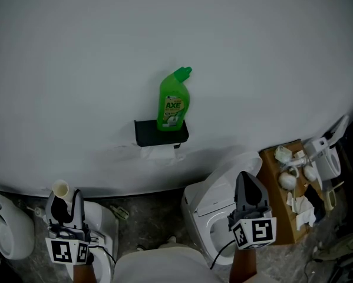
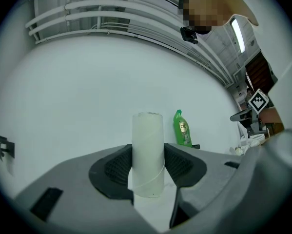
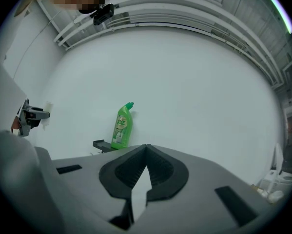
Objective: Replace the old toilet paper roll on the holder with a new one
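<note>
We see one white wall (image 1: 253, 52), and it fills most of the head view. Plain stretches of it run to either side of the holder and above it. Below it stands one white toilet (image 1: 214, 202), right of the middle, with its rim close under the right gripper. At the right edge one brown cardboard box (image 1: 280, 211) carries small white bits that we cannot tell apart.

There are two grippers, well apart, both low in the head view and facing the wall. The left gripper (image 1: 64, 202) (image 2: 147, 165) has its jaws part-way closed with the pads pressing on the one cardboard tube (image 1: 60, 188) (image 2: 147, 152). The right gripper (image 1: 247, 177) (image 3: 146, 150) has its jaws closed together with nothing between them.

One black holder (image 1: 161, 132) is fixed to the wall at the middle, and its front edge juts out toward us. One green bottle (image 1: 174, 101) stands upright on top of it with its cap bent to the right. A patch of white paper (image 1: 158, 153) shows just under the holder; we cannot tell whether it is a full roll.

The tube is bare and pale. It stands upright across the left jaws, its long axis vertical and its open end turned up toward the head camera. It is far to the lower left of the holder, near the picture's left edge, with bare wall behind it in the left gripper view.
</note>
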{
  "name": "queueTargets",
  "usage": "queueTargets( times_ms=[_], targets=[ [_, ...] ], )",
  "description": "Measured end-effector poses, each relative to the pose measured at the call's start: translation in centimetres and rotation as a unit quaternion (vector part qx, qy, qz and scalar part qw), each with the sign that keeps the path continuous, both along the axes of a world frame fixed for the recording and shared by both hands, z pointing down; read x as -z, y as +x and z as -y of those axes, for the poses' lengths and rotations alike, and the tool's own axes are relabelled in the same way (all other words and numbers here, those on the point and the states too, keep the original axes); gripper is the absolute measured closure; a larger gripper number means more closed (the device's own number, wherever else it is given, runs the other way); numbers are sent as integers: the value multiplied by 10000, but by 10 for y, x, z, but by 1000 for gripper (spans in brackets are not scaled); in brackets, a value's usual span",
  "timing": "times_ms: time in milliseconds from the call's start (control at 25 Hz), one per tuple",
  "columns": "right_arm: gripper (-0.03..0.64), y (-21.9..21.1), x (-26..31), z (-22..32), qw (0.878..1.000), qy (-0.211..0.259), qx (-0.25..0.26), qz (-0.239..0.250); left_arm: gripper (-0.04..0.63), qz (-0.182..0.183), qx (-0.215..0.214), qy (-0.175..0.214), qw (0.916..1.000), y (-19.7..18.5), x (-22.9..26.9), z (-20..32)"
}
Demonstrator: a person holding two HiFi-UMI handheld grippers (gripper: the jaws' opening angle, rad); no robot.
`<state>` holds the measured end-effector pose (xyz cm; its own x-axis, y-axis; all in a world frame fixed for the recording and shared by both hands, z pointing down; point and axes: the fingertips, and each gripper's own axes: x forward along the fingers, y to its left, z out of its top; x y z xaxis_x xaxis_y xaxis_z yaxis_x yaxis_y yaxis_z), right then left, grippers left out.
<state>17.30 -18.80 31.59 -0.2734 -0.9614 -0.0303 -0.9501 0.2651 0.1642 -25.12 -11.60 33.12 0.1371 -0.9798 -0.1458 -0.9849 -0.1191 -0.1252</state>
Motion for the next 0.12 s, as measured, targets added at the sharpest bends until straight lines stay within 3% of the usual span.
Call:
queueTargets(
  times_ms=[120],
  targets=[
    [618, -9, 4, -3, 9999, 62, -5, -126, 391, 3, 5, 12, 10000, -7, 0, -2]
  ],
)
